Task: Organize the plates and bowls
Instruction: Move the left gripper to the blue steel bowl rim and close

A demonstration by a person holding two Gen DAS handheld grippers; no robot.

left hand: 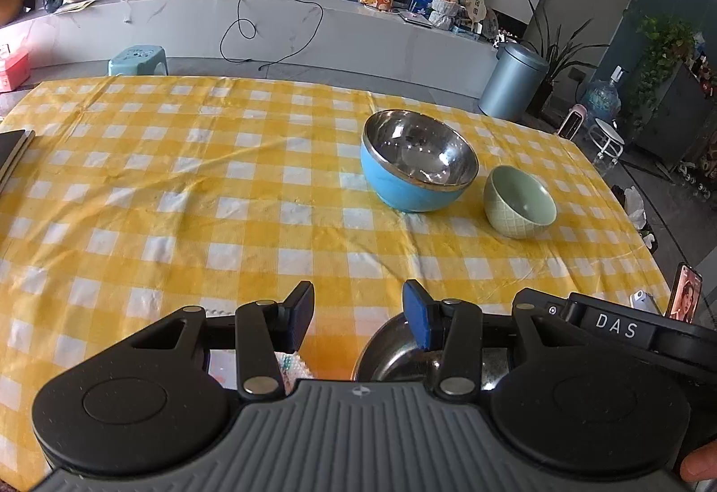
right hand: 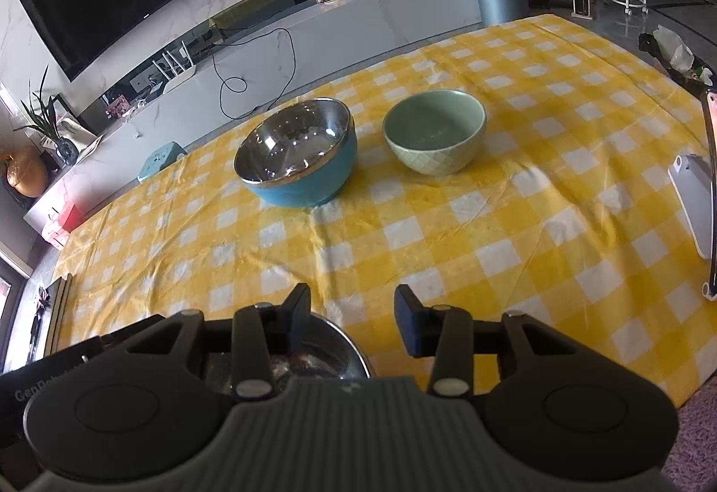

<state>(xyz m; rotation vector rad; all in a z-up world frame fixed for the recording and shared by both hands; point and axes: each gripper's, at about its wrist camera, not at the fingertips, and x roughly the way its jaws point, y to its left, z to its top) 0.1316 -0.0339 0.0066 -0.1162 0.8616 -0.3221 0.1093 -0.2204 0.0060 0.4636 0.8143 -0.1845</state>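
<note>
A blue bowl with a steel inside (left hand: 416, 160) (right hand: 298, 153) stands on the yellow checked tablecloth (left hand: 179, 200) (right hand: 493, 223). A smaller pale green bowl (left hand: 520, 201) (right hand: 434, 131) stands just to its right, apart from it. A steel bowl (left hand: 394, 353) (right hand: 322, 353) lies at the near edge, partly hidden under both grippers. My left gripper (left hand: 358, 317) is open and empty above that bowl's left rim. My right gripper (right hand: 352, 321) is open and empty above its right rim.
A phone on a white stand (right hand: 703, 196) (left hand: 685, 295) sits at the table's right edge. Dark books (left hand: 13, 147) (right hand: 58, 304) lie at the left edge. A pink patterned item (left hand: 224, 371) peeks out under the left gripper. A grey bin (left hand: 515, 82) stands beyond the table.
</note>
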